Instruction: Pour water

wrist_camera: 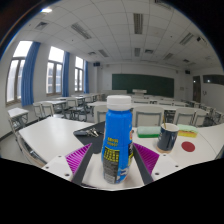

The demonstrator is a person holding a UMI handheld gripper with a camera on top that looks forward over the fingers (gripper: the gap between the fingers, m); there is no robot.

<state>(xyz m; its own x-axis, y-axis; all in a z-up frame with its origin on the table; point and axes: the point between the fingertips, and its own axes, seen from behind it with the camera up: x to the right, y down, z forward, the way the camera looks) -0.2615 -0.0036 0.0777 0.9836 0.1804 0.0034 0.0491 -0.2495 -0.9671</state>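
A blue water bottle [118, 135] with a white cap and a yellow-and-black label stands upright between my fingers. My gripper [117, 152] is shut on it, and both magenta pads press its sides at label height. The bottle's base is over the white table [50, 135]. A dark cup [168, 137] stands on the table just beyond and to the right of the right finger [147, 158]. The bottle hides the table right ahead of me.
A flat red disc [186, 148] lies on the table right of the cup. Beyond are rows of classroom desks and chairs [70, 105], a green chalkboard [140, 82] on the far wall and windows with blue curtains [45, 70] on the left.
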